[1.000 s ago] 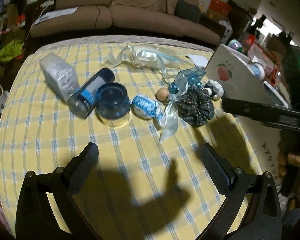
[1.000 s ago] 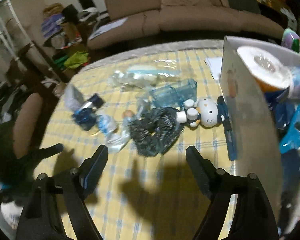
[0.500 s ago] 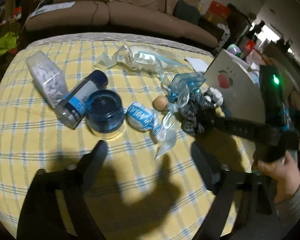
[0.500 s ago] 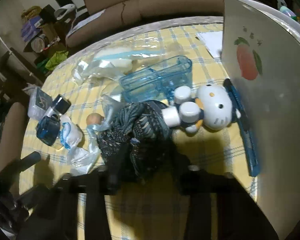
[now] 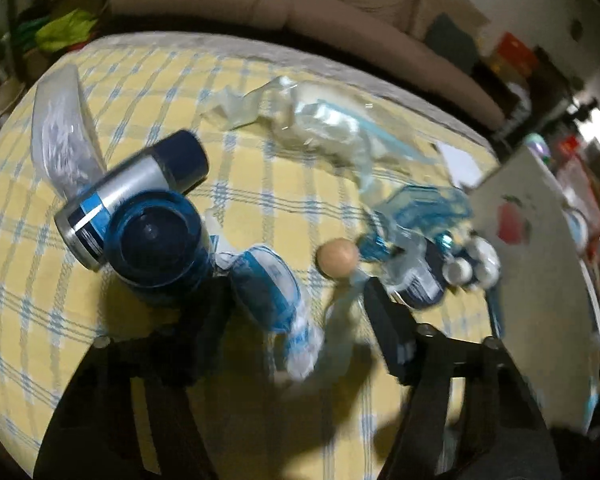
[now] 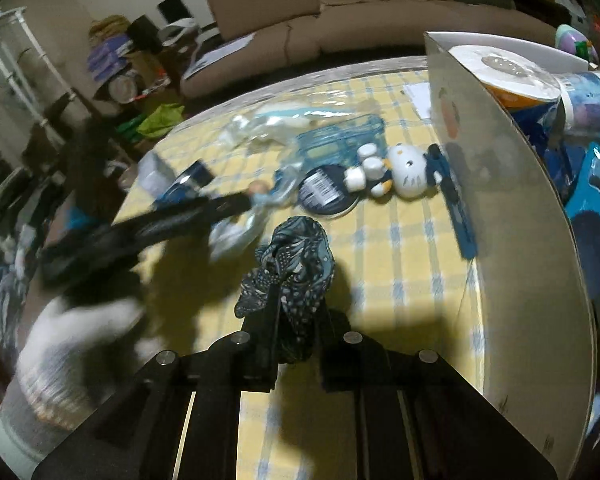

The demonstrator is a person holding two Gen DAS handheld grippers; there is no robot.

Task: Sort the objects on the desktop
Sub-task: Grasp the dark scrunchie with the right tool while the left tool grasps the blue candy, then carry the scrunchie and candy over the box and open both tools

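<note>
The right gripper (image 6: 296,328) is closed on the patterned scrunchie (image 6: 290,264), lifted above the cloth just left of the white box (image 6: 512,216) — probably its destination. The left gripper (image 5: 296,308) stands open around the wrapped blue packet (image 5: 268,288), far left of the box, ready to pinch.

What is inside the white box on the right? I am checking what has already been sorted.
In the white box, a tape roll, a printed cup and blue packets show above its wall. Anything deeper is hidden by the wall.
</note>
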